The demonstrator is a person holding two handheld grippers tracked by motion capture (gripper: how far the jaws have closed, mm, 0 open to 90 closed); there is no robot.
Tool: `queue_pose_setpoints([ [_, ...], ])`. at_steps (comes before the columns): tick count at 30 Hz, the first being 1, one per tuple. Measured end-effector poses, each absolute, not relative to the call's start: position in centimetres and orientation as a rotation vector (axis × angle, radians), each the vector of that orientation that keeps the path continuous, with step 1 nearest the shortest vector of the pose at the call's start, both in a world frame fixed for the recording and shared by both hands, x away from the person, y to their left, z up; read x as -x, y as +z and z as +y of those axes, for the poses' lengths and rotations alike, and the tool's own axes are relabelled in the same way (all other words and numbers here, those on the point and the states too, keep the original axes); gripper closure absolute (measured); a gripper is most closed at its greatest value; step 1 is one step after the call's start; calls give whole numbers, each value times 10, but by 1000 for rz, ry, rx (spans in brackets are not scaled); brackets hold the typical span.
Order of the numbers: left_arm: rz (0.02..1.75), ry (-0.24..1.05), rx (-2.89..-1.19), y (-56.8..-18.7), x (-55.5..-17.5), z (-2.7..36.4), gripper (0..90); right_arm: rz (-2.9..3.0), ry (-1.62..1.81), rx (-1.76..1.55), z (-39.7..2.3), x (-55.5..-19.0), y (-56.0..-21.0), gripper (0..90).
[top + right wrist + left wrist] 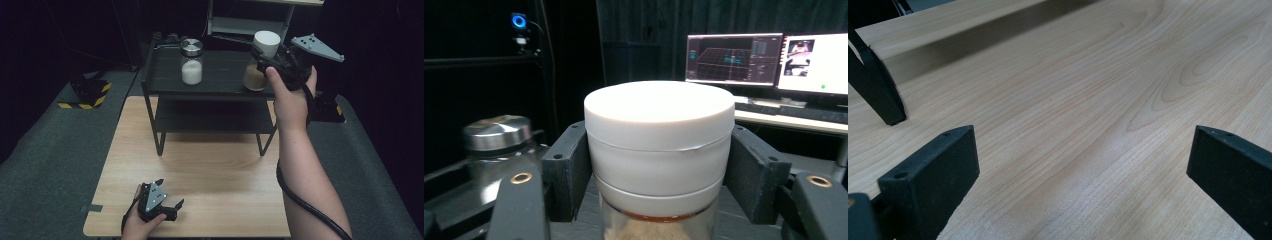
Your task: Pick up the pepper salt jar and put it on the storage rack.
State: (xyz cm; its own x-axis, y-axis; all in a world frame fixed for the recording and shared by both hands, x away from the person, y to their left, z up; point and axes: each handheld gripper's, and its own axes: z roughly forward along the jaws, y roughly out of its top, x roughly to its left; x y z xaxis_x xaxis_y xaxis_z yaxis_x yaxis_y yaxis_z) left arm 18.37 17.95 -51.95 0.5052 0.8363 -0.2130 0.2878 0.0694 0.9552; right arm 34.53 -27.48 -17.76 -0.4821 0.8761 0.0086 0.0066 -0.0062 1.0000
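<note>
Your right gripper point(266, 59) is clamped on the white lid point(658, 132) of the jar of brown powder point(255, 77) — in the right gripper view both jaws press flat against the lid's sides, with the glass body hanging below them. The jar stands upright at the right end of the black rack's top shelf point(220, 75); its base looks to be at or just above the shelf surface, and I cannot tell which. Its long axis runs straight up and down, square to your jaws, so whatever comes next — a lift or a set-down — I judge should run along that vertical. The steel-lidded jar of white powder point(191, 62) sits well apart at the left. Your left gripper point(167, 196) rests low over the wooden table point(1088, 100), jaws wide with nothing between them, far from the rack.
</note>
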Motion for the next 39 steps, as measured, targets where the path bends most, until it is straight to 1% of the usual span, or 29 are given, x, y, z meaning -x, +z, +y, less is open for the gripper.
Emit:
queue_pose_setpoints([
  [15, 1023, 532, -1486, -520, -184, 182, 8, 1571, 1529, -978, -264, -372, -183, 340],
  [20, 1034, 524, -1468, -520, -184, 182, 8, 1558, 1550, -982, -266, -374, -188, 340],
  [29, 1025, 540, -1489, -520, -183, 181, 8, 1559, 1548, -970, -267, -373, -190, 339],
  [39, 1042, 513, -1466, -520, -184, 184, 8, 1554, 1550, -962, -268, -373, -192, 338],
])
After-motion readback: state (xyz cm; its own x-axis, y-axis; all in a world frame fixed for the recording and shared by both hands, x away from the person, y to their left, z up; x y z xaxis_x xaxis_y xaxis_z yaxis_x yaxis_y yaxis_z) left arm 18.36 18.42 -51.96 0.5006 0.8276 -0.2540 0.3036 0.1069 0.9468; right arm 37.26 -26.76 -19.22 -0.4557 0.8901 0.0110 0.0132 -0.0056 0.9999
